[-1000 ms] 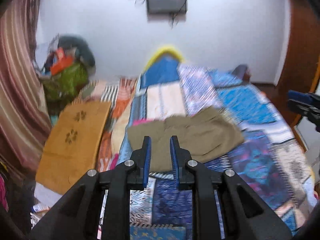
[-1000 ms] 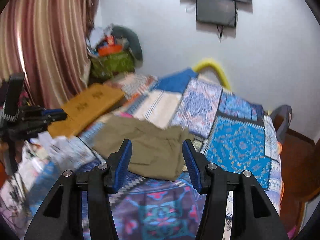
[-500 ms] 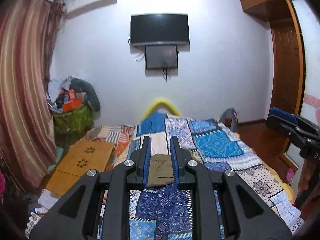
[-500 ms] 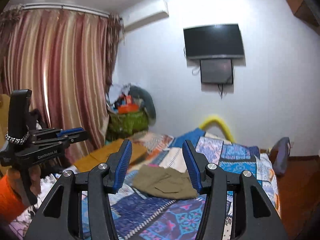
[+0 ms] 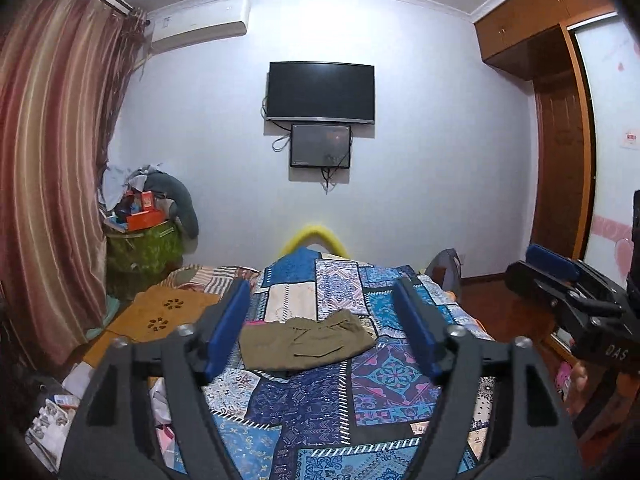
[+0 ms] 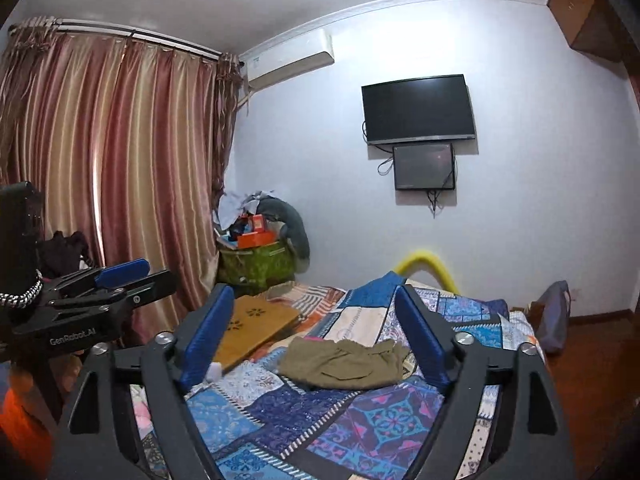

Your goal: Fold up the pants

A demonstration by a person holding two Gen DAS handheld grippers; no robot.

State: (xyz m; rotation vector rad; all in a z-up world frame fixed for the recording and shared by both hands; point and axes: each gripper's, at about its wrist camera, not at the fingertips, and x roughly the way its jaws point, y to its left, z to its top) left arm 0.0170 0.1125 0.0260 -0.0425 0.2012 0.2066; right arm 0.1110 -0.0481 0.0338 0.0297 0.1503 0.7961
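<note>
The folded olive-green cloth pants (image 5: 306,344) lie in the centre of both frames on the blue patchwork-quilted bed (image 5: 384,384); the left claw (image 5: 326,330) is spread wide, holding nothing, well above them; the right claw (image 6: 316,340) likewise gapes empty, with a black wall-mounted television (image 6: 418,109) at upper right.

pants (image 5: 306,342) olive | quilt (image 5: 320,408) blue patchwork | curtain (image 6: 112,168) red-gold stripes | fingers (image 5: 226,334) blue

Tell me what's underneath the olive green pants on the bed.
The folded olive green pants lie on a blue patchwork quilt. A bit of pink cloth peeks out at their far left edge. Whatever else lies beneath them is covered.
</note>
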